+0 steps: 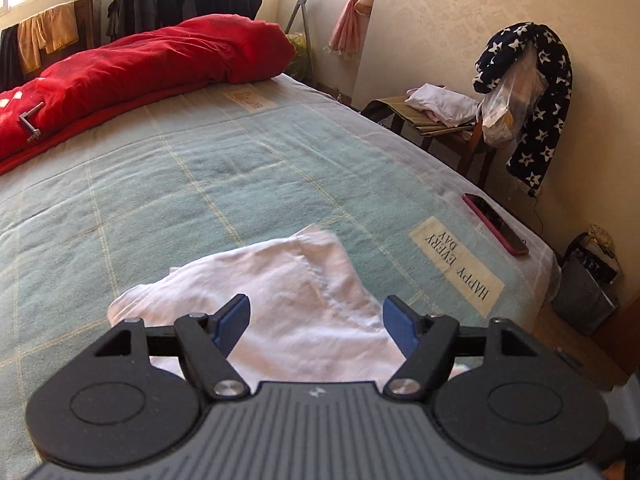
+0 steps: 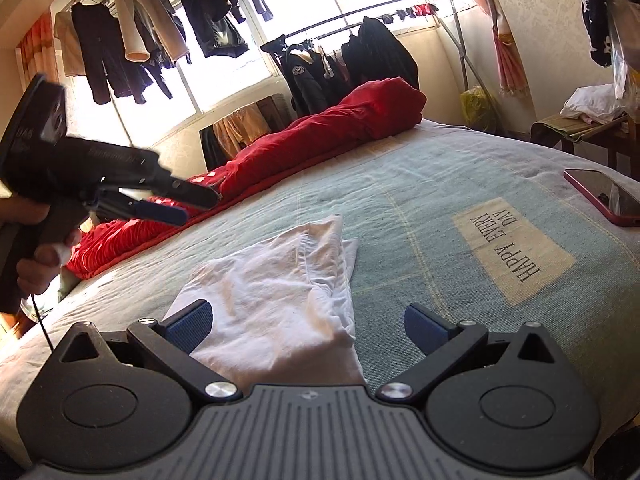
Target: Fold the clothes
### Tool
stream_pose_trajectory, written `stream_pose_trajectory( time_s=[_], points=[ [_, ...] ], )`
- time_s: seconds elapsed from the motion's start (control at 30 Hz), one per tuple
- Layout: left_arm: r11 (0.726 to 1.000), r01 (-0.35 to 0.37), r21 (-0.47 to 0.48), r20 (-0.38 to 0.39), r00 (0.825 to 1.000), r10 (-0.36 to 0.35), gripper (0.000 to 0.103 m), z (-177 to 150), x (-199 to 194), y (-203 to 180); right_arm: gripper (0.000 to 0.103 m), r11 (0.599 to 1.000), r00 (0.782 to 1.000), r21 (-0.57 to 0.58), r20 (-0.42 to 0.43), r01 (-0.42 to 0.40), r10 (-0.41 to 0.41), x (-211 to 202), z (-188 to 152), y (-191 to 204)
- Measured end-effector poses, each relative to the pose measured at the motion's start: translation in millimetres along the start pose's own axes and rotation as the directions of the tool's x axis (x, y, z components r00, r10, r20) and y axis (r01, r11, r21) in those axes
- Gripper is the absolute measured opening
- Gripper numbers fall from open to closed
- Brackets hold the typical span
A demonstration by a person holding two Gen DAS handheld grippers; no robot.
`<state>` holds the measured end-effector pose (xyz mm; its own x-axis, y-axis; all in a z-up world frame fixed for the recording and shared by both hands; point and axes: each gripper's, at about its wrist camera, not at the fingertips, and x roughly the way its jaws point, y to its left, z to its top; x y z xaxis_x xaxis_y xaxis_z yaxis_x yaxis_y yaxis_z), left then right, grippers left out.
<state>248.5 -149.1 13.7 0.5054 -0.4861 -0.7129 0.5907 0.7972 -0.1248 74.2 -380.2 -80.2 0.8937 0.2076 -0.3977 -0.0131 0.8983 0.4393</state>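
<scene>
Hovering both grippers, left gripper point(image 1: 316, 320) and right gripper point(image 2: 308, 322), jaws apart, over bunched shirt point(image 2: 280, 292) on bed point(image 1: 200, 168); risking pinching several layers, spoiling fold.

"HAPPY EVERY DAY" on a cream patch point(image 1: 457, 265) of the bedspread point(image 1: 240, 168)

Each claw point(image 1: 316, 320) is black with ribbed grey housing, silver screws and blue fingertips point(image 2: 190, 326).
</scene>
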Motion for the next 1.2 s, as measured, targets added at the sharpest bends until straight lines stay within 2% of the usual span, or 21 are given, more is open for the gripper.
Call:
stream_pose_trajectory(
  time_s=[0.13, 0.27, 0.3, 0.37, 0.43, 0.53, 0.67, 0.73, 0.77, 0.8, 0.83, 0.9, 0.93, 1.1, 1.2],
  points=[
    [0.997, -0.043, 0.057, 0.028, 0.999, 0.041, 0.073, -58, -21, 10, 0.103, 1.000, 1.000, 0.011, 0.003, 0.001, -0.001, 0, 2, -1],
    [0.990, -0.041, 0.133, 0.063, 0.997, 0.033, 0.075, -111, -45, 2, 0.103, 1.000, 1.000, 0.008, 0.004, 0.015, -0.015, 0, 4, 0],
    [0.988, -0.040, 0.151, 0.072, 0.997, 0.029, 0.079, -121, -49, 0, 0.103, 1.000, 1.000, 0.005, 0.003, 0.019, -0.019, 1, 5, 1],
    [0.975, -0.089, 0.204, 0.094, 0.993, 0.071, 0.080, -138, -49, -11, 0.103, 1.000, 1.000, 0.003, -0.001, 0.023, -0.023, 2, 6, 3],
    [0.944, -0.167, 0.284, 0.110, 0.984, 0.141, 0.080, -152, -40, -24, 0.103, 1.000, 1.000, 0.003, -0.005, 0.024, -0.024, 3, 7, 5],
    [0.864, -0.303, 0.403, 0.168, 0.952, 0.255, 0.080, -167, -23, -42, 0.103, 1.000, 1.000, -0.005, -0.009, 0.025, -0.025, 2, 7, 10],
    [0.718, -0.474, 0.510, 0.296, 0.880, 0.370, 0.080, -181, -2, -62, 0.103, 0.999, 1.000, -0.029, -0.003, 0.030, -0.030, -3, 7, 17],
    [0.631, -0.535, 0.562, 0.348, 0.845, 0.406, 0.080, -187, 6, -68, 0.103, 0.999, 0.999, -0.038, -0.003, 0.033, -0.033, -4, 7, 19],
    [0.598, -0.555, 0.578, 0.363, 0.831, 0.421, 0.080, -189, 8, -69, 0.103, 0.998, 0.999, -0.044, -0.002, 0.036, -0.036, -5, 7, 19],
    [0.578, -0.568, 0.586, 0.367, 0.822, 0.435, 0.080, -191, 9, -67, 0.103, 0.998, 0.999, -0.048, -0.001, 0.041, -0.041, -5, 7, 20],
    [0.578, -0.572, 0.582, 0.360, 0.818, 0.448, 0.080, -191, 7, -62, 0.103, 0.998, 0.999, -0.052, 0.000, 0.045, -0.045, -5, 7, 20],
    [0.623, -0.567, 0.539, 0.327, 0.823, 0.465, 0.081, -193, -1, -46, 0.103, 0.998, 0.999, -0.051, -0.003, 0.048, -0.048, -5, 6, 17],
    [0.641, -0.557, 0.529, 0.317, 0.830, 0.460, 0.081, -193, -5, -41, 0.103, 0.998, 0.999, -0.050, -0.004, 0.049, -0.049, -5, 6, 16],
    [0.702, -0.467, 0.538, 0.289, 0.884, 0.367, 0.080, -188, -24, -42, 0.103, 0.999, 0.999, -0.011, -0.032, 0.038, -0.038, 1, 6, 7],
    [0.734, -0.377, 0.564, 0.286, 0.924, 0.255, 0.080, -183, -39, -48, 0.103, 1.000, 1.000, -0.001, -0.025, 0.018, -0.018, 0, 9, 6]
  ],
)
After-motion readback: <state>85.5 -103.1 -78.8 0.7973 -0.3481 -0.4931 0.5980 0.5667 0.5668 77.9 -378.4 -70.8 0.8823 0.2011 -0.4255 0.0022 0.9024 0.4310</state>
